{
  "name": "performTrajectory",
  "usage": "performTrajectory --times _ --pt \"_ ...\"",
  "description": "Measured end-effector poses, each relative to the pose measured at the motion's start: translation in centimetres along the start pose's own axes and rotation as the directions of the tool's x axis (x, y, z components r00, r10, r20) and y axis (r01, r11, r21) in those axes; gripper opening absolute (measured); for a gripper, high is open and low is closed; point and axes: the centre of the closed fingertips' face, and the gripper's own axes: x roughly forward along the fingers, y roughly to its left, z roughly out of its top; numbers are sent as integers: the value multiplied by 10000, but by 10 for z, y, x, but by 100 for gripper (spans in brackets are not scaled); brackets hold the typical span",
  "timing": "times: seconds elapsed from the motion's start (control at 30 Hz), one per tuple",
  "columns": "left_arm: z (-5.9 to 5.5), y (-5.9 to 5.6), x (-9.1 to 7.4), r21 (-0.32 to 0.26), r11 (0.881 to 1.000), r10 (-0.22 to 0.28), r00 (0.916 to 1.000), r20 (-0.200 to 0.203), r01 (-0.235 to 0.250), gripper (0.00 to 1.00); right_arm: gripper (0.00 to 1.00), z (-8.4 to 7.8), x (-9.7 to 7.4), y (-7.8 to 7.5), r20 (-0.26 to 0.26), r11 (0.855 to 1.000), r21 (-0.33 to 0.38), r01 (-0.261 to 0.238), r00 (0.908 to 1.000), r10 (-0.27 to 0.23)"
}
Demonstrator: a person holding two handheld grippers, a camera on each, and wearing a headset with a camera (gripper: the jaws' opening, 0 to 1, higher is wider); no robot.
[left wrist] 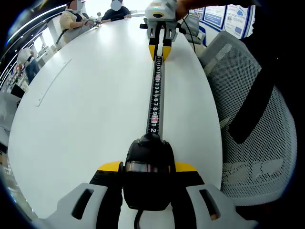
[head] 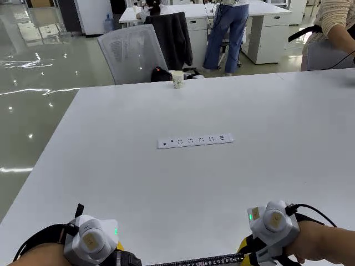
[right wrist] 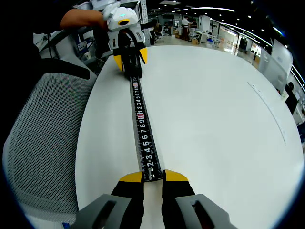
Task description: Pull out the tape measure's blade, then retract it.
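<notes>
A black tape measure case (left wrist: 148, 183) sits between the jaws of my left gripper (left wrist: 148, 167), which is shut on it. Its black blade (left wrist: 155, 95) with white numerals lies pulled out along the white table's near edge. My right gripper (right wrist: 152, 177) is shut on the blade's tip, and the blade (right wrist: 141, 119) runs away from it to the other gripper. In the head view the left gripper (head: 123, 256) is at the bottom left and the right gripper (head: 247, 254) at the bottom right. The blade (head: 199, 260) is stretched between them.
A white power strip (head: 194, 140) lies mid-table (head: 166, 183), and a paper cup (head: 177, 79) stands at the far edge. A grey mesh chair (left wrist: 252, 119) is close beside the near edge. Another chair (head: 133, 52) and people stand beyond the table.
</notes>
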Motion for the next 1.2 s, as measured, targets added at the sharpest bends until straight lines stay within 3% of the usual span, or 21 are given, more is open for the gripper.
performTrajectory --times 0.4,0.57,0.7,0.9,1.07,1.2 --pt "0 0 0 -6 10000 35 10000 -2 -35 34 10 -1 -1 1 -49 10000 39 7 10000 -7" --pt "2 -2 0 157 9998 118 9997 193 -121 34 11 0 0 1 -253 9999 -99 45 9997 -48" --pt "2 -2 0 310 9993 222 9997 129 -226 34 12 0 0 1 -384 9996 -276 77 9992 -88" --pt "2 5 -2 -268 9989 394 9991 132 -390 34 12 0 1 1 -525 9990 -428 158 9985 -181" --pt "2 4 -1 -128 9991 401 9991 124 -399 34 12 0 1 2 -561 9997 -141 211 9982 -218" --pt "3 3 -1 -149 9991 392 9991 138 -390 34 13 0 0 4 -571 9993 -318 219 9981 -237"
